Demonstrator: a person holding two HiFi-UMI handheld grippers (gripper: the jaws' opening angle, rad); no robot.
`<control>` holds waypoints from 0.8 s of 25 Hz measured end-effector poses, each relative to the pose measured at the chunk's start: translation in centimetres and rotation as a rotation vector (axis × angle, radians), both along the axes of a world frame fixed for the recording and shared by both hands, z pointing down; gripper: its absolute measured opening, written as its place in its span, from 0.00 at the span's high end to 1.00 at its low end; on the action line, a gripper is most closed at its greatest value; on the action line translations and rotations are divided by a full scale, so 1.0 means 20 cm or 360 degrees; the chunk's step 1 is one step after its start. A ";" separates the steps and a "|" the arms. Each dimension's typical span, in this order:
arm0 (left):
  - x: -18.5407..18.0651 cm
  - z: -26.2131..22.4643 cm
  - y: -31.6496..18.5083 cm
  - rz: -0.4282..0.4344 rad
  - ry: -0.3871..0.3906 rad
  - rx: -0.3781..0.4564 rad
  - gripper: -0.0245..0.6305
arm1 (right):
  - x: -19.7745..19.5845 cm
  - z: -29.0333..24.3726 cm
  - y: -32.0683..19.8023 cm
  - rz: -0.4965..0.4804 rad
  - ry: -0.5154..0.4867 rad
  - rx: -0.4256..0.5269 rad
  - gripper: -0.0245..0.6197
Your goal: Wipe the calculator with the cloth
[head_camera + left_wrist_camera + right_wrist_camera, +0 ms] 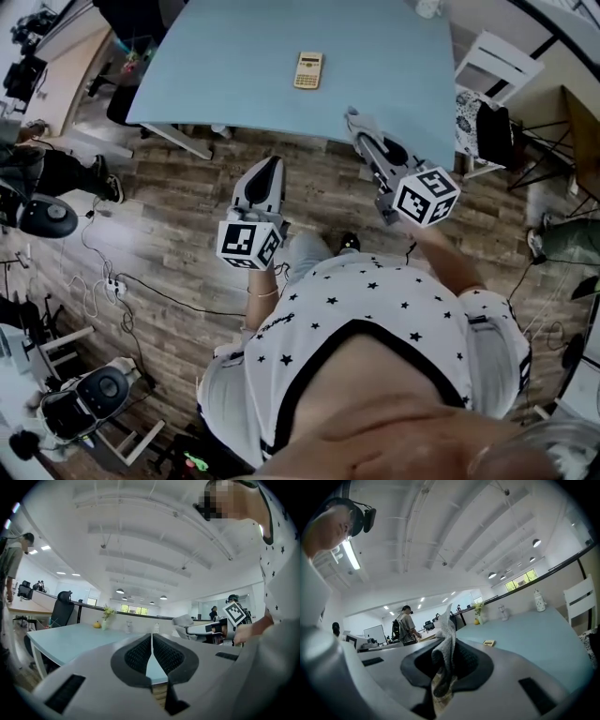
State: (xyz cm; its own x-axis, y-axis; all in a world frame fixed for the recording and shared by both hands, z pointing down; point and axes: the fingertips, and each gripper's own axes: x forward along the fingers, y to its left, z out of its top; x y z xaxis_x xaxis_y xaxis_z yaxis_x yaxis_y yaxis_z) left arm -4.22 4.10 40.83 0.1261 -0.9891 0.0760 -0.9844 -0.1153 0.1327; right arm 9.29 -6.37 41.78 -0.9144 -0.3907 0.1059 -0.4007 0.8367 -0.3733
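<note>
The calculator (308,70) lies on the blue surface (225,56), apart from both grippers. The right gripper (356,120) jaws clamp the cloth (446,637); the left gripper (271,167) jaws are together, empty.

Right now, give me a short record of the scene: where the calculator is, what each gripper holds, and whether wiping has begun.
target: yellow rectangular calculator, flat on the light blue table, apart from both grippers
tool: grey woven cloth, pinched in the right gripper
spare: left gripper, jaws together, nothing between them, over the wooden floor
progress: cloth not touching calculator; wiping not begun
</note>
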 end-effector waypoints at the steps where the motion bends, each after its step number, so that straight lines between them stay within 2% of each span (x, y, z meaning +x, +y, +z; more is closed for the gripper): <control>1: -0.02 0.00 -0.03 0.0016 -0.0001 -0.0004 0.91 | -0.01 0.00 -0.02 0.0016 -0.0001 -0.0005 0.89; 10: -0.30 -0.06 -0.49 0.0318 -0.0047 0.0018 0.91 | -0.24 -0.03 -0.35 0.0285 -0.0049 -0.0019 0.89; 20: -0.52 -0.09 -0.86 0.0519 -0.0053 0.0044 0.91 | -0.46 -0.01 -0.59 0.0468 -0.0072 -0.0050 0.89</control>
State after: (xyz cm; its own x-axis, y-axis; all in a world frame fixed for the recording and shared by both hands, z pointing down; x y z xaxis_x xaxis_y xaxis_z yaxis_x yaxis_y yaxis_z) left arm -14.64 -13.18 39.07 0.4343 -0.8988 0.0588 -0.8988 -0.4282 0.0937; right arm 0.12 -18.11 41.55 -0.7665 -0.6367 0.0837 -0.6065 0.6749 -0.4202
